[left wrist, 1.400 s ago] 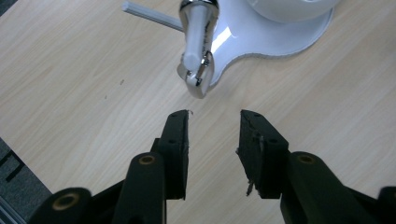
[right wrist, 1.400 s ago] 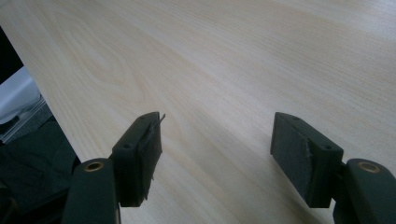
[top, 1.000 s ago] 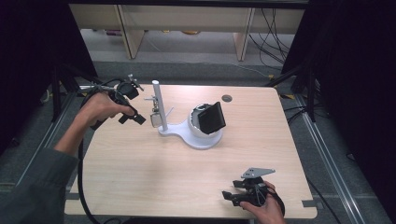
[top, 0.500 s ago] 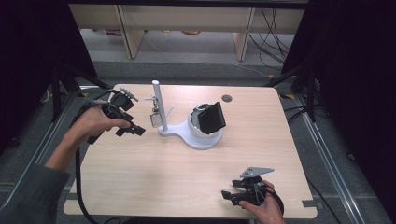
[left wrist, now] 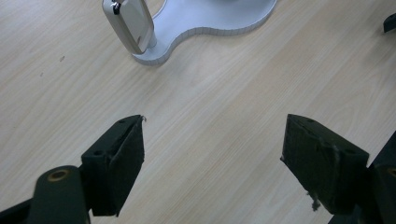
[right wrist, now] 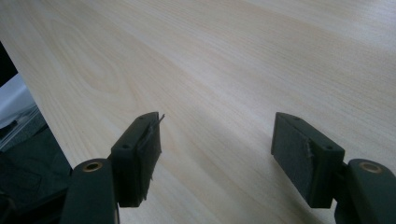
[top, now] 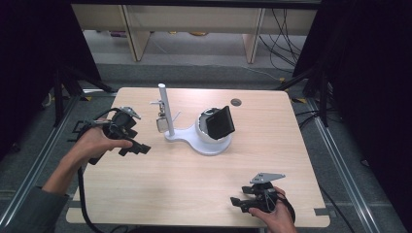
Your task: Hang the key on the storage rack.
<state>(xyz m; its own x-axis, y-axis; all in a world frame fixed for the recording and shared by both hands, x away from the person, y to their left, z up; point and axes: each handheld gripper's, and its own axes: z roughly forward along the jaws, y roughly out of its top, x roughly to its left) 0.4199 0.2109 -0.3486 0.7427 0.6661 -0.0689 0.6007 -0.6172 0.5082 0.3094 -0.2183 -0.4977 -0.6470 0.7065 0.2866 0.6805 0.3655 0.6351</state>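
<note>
A white stand [top: 201,143] sits mid-table, with an upright post [top: 164,109] from which a small silver tag [top: 161,125] hangs. On the stand's round end rests a white dome carrying a black square block [top: 221,121]. My left gripper [top: 138,148] is open over bare wood, left of the stand and apart from it. In the left gripper view the gripper [left wrist: 212,158] holds nothing, and the silver tag [left wrist: 130,23] and the stand's base [left wrist: 210,18] lie ahead. My right gripper [top: 238,203] is open and empty near the front edge; the right gripper view shows it [right wrist: 217,154] over plain wood.
The light wooden table [top: 194,184] has a round cable hole [top: 236,102] at the back. Its left edge [right wrist: 32,93] drops to dark floor in the right gripper view. Shelving and cables stand behind the table, and black frames flank both sides.
My left gripper has moved toward the near side of the table, away from the post, still open. The right gripper has stayed put.
</note>
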